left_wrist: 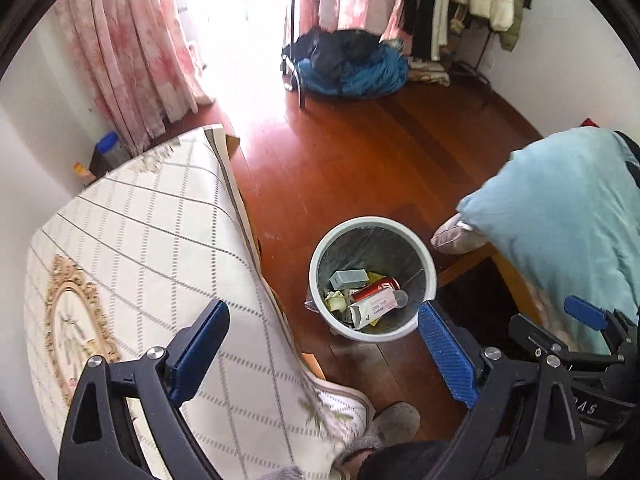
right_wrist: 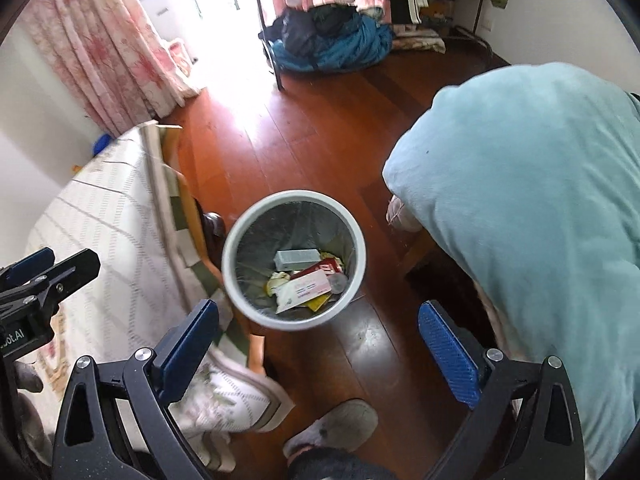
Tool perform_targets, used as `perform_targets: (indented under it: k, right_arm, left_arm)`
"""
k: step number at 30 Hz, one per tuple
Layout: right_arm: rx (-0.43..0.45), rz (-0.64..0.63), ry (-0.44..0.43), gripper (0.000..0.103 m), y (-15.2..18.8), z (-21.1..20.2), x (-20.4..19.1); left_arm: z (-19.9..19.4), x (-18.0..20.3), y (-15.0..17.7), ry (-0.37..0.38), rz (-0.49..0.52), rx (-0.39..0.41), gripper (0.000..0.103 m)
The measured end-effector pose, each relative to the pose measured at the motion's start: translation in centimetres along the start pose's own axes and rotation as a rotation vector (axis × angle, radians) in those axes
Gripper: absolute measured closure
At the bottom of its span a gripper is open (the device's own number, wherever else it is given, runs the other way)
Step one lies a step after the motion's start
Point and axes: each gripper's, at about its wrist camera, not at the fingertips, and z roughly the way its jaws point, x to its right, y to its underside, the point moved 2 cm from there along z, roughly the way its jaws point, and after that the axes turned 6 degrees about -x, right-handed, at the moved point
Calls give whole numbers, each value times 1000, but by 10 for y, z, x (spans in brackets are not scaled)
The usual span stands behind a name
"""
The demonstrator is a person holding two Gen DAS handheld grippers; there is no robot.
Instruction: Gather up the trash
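Both wrist cameras are looking steeply down from above at the floor (left_wrist: pixel 360 168), the left one sitting over the table (left_wrist: pixel 132 248) edge, the right one nearer the blue cushion (right_wrist: pixel 532 200), and both are sharing the bin (left_wrist: pixel 373 280) (right_wrist: pixel 294 260), curtain (left_wrist: pixel 132 48) and clothes pile (right_wrist: pixel 332 46).

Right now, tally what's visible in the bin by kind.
Boxes and cartons: 2, a grey box and a white-pink carton
Red cans: 1
Yellow wrappers or scraps: 2 visible
Total: 5, all inside the trash bin
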Motion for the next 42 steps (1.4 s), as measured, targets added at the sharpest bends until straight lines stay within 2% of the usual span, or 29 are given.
perform_targets:
  k: [10, 22, 31, 42]
  right_arm:
    - [93, -35, -106, 2, 48, -117, -18]
    - [192, -93, -252, 2, 115, -239, -36]
    - [241, -135, -320, 0, 143, -298, -47]
    - [271, -186, -356, 0, 158, -334, -63]
  left_arm:
    - [-101, -6, 47, 78, -7, 99, 7]
    - [-194, -25, 93, 180, -12, 187, 7]
    - [-235, -32, 120, 246, -13, 230, 7]
    - [-265, -40, 136, 271, -16, 287, 7]
